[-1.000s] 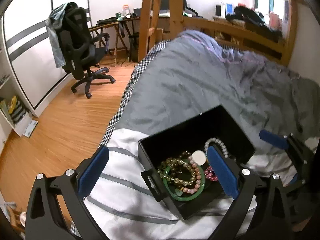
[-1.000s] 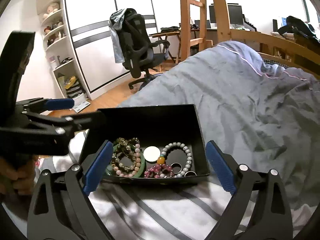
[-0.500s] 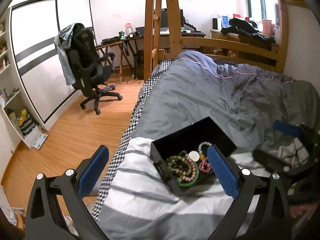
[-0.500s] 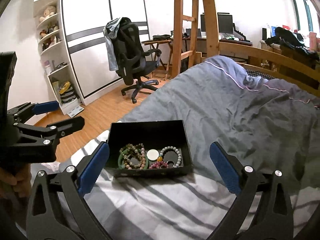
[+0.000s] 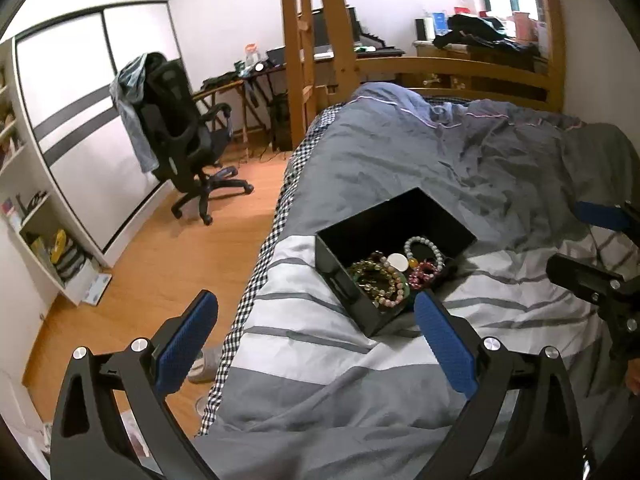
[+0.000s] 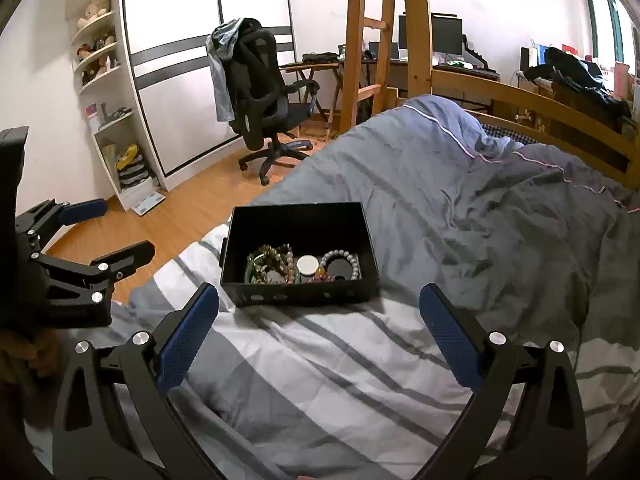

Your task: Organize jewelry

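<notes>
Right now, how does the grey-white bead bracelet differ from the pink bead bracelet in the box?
The grey-white bead bracelet is a wider loop of pale beads, lying open around bare box floor; the pink bead bracelet is a smaller, tighter ring of pink beads, nearer the front wall. Both lie flat in the black box, untouched.

Both claws (left (image 5: 316,332), right (image 6: 320,330)) have backed away from the box (image 6: 298,294).

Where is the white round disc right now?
In the right wrist view, the white disc lies inside the black box, between the mixed bracelets and the grey bead bracelet.
</notes>
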### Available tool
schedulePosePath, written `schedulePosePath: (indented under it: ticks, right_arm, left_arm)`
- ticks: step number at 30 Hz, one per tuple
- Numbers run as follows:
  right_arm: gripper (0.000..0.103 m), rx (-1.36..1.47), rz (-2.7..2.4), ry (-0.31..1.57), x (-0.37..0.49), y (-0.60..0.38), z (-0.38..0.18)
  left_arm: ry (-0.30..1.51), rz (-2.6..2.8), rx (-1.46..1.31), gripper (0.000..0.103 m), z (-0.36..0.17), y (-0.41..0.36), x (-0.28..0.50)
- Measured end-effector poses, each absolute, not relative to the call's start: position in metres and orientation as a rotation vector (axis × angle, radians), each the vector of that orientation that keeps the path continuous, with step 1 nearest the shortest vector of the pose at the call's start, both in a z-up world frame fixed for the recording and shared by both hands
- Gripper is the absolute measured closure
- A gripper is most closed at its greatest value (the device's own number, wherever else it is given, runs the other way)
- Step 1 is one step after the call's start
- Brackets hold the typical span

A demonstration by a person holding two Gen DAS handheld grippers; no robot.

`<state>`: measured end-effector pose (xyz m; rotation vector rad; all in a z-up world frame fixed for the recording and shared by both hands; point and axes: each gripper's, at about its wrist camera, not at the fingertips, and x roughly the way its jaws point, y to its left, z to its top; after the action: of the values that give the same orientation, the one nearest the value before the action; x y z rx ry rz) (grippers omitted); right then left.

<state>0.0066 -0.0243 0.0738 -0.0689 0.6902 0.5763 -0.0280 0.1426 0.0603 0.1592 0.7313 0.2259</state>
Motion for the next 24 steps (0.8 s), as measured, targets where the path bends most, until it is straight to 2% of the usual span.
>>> schedulePosePath:
  ticks: [11, 24]
  right_arm:
    - [0.004, -0.067, 0.569, 0.717, 0.006, -0.023, 0.064]
    - [0.004, -0.071, 0.568, 0.726, 0.006, -0.02, 0.061]
  left_arm:
    - [0.767, 0.245, 0.058, 0.006, 0.055, 0.161, -0.025]
    - [0.777, 0.223, 0.144, 0.006, 0.052, 0.144, -0.022]
